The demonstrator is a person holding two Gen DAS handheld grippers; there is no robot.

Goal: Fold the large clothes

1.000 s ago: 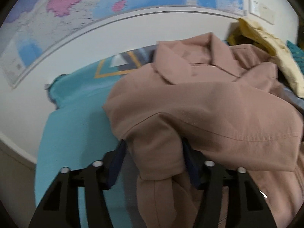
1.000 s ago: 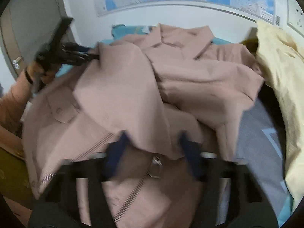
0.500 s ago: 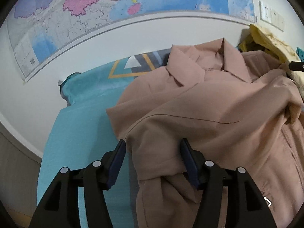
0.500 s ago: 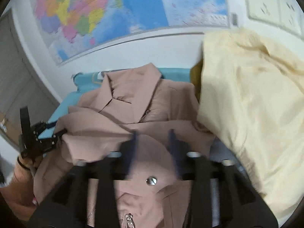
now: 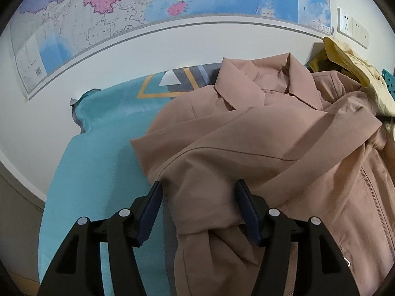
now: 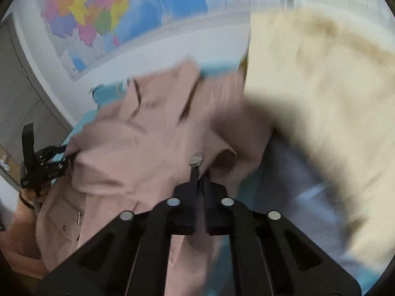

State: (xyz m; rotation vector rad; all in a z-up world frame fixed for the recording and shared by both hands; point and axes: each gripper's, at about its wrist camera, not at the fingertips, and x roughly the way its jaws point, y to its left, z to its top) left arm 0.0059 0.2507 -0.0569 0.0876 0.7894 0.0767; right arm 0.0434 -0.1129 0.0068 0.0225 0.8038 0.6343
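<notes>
A dusty-pink jacket [image 5: 246, 143] with a collar and a zipper lies crumpled on a teal mat [image 5: 98, 153]. My left gripper [image 5: 198, 197] is open, its blue-padded jaws standing on either side of a bunched sleeve fold at the jacket's left edge. In the right wrist view, which is blurred, my right gripper [image 6: 200, 175] is shut on the jacket's fabric [image 6: 148, 148] near a metal snap button [image 6: 196, 159]. The left gripper also shows there at the far left [image 6: 49, 162], at the jacket's edge.
A pale yellow garment [image 6: 321, 98] is heaped to the right of the jacket and also shows in the left wrist view [image 5: 358, 74]. A wall map [image 5: 148, 12] hangs behind the table. Wall sockets [image 5: 353, 27] sit at the upper right.
My right gripper has closed on the jacket's fabric and swung right, toward the yellow garment. The left gripper has stayed open around the sleeve fold while the jacket spread out flatter.
</notes>
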